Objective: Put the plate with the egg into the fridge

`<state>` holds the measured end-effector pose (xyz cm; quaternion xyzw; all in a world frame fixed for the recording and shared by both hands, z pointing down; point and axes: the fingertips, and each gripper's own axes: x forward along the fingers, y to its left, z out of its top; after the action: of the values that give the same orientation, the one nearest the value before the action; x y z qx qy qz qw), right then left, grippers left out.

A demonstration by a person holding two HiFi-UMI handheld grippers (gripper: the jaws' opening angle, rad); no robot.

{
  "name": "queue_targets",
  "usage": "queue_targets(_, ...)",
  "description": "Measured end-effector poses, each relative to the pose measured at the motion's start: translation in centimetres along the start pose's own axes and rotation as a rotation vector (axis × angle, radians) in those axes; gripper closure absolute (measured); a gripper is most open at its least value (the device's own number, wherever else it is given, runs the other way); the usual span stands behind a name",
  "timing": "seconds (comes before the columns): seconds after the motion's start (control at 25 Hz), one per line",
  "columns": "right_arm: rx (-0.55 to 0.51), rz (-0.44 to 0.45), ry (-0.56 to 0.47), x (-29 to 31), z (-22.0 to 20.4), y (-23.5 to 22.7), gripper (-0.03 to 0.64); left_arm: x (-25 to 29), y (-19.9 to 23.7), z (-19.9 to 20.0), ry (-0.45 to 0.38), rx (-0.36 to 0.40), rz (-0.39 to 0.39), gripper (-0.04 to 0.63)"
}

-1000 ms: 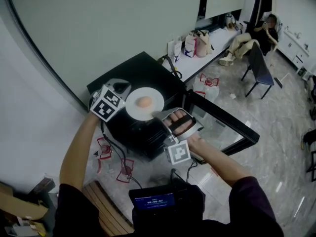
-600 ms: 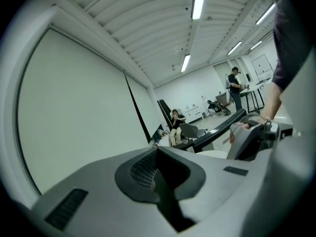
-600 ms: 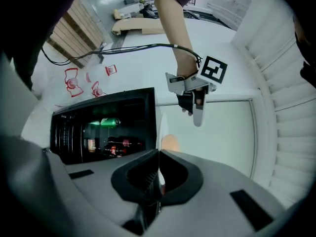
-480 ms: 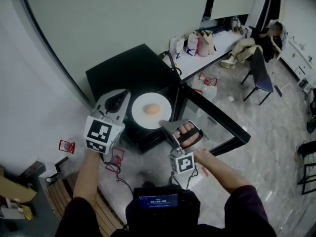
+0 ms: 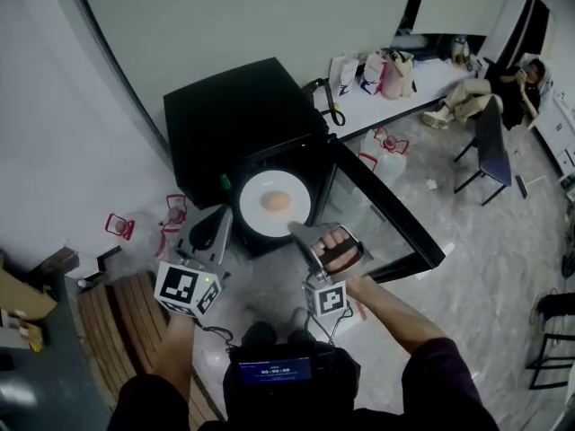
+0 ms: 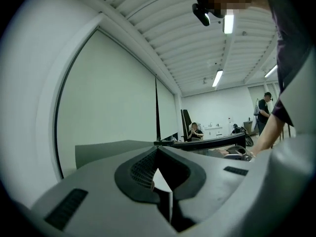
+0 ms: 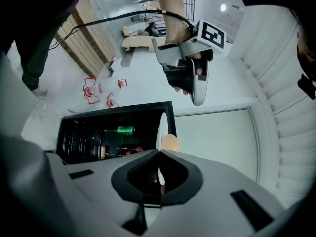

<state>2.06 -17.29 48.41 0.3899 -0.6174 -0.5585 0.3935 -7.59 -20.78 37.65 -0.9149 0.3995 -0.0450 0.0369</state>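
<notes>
Right gripper (image 5: 295, 229): pressed together on the near rim of the plate (image 5: 256, 215); it alone carries it.
Left gripper (image 5: 220, 223): jaws pressed together with nothing between them, off to the plate's left and clear of it.
Plate and egg: the plate lies flat and face-up, with the egg (image 5: 277, 201) near its middle. It hangs in front of the open fridge (image 5: 238, 115).
Key relation: the opening lies straight beyond the plate along the right gripper's line. The shelves and a green can (image 7: 121, 130) show behind the plate's edge, and the door (image 5: 395, 223) is swung out to the right.
Depth: probably still at the threshold, though the head view does not settle this.
Nearer hand: the right one, so the push inward falls to it.
Change from a second ago: the left gripper was then beside the plate's left rim and has drawn back toward the person. The plate has come lower, in front of the opening.
</notes>
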Motion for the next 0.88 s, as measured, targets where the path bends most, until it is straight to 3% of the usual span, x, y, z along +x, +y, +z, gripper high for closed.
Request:
queue_targets(0.2,-0.012,0.042,0.001,1.1,0.4,3.4,0.598,-2.2,-1.5,-5.6,0.039,-0.125,0.017,0.586)
queue_targets(0.6,-0.030,0.121,0.012,6.3,1.2,9.7,0.598,-2.9,-0.5,-10.1,0.057,-0.188,0.046,0.586)
queue_targets(0.88,-0.061,0.213,-0.009,14.3,0.6,17.6,0.598,-2.0,0.8,-16.6,0.156,-0.213,0.081,0.586)
